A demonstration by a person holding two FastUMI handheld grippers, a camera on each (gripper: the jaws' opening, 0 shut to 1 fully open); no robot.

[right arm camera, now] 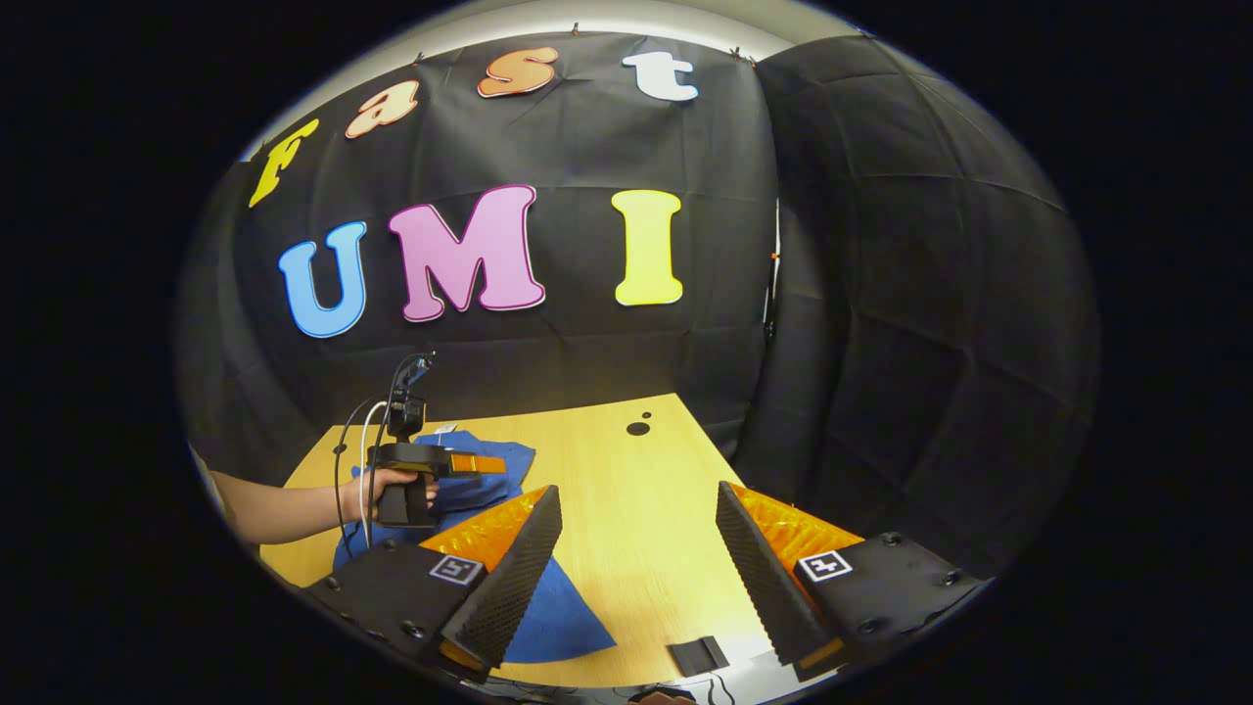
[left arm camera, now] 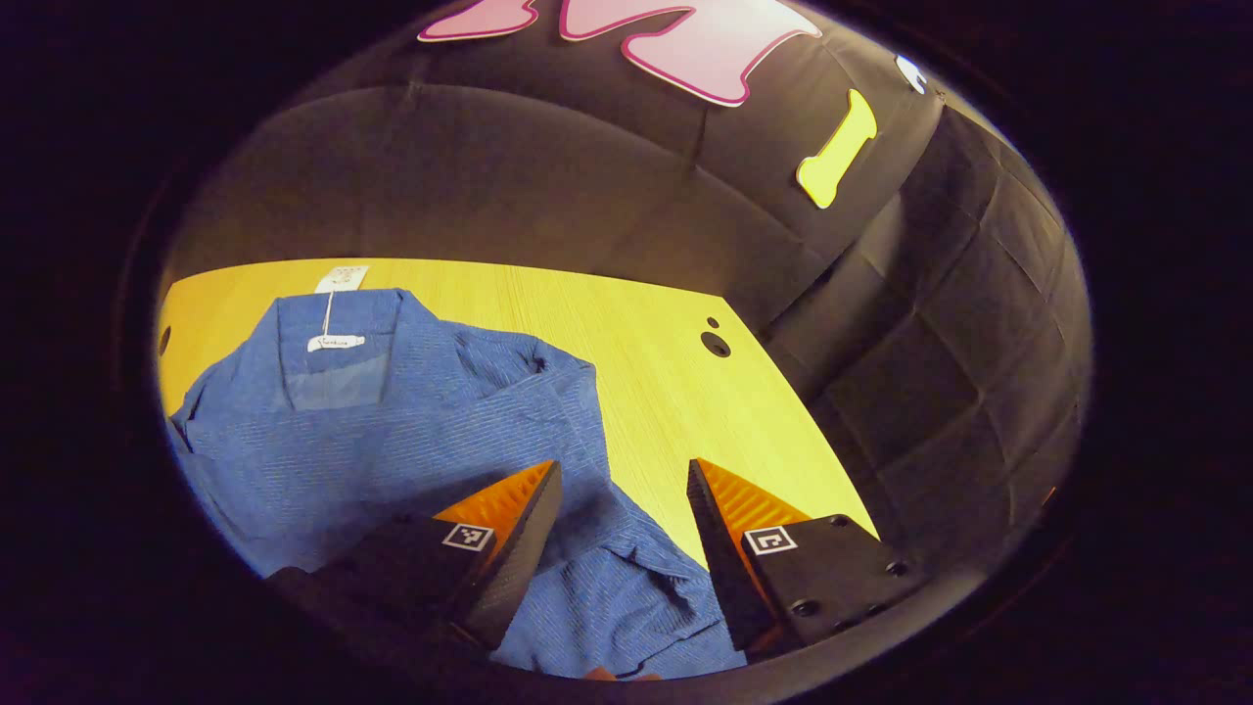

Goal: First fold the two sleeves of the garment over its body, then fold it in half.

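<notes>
A blue garment (left arm camera: 392, 431) lies spread on the yellow wooden table (left arm camera: 666, 392), its collar and white hang tag (left arm camera: 341, 278) toward the far left. My left gripper (left arm camera: 622, 470) hovers open above the garment's right edge, one finger over the cloth and the other over bare wood. In the right gripper view a hand (right arm camera: 377, 487) holds that left gripper (right arm camera: 489, 463) above the garment (right arm camera: 563, 617). My right gripper (right arm camera: 638, 490) stands open over the table (right arm camera: 636, 548), nothing between its fingers, with a corner of blue cloth under its left finger.
Two dark round holes (left arm camera: 716, 344) mark the tabletop near its far right corner. Black padded booth walls close off the back and right side. A small dark object (right arm camera: 700, 654) lies at the table's near edge. Cables (right arm camera: 367, 460) hang from the left gripper.
</notes>
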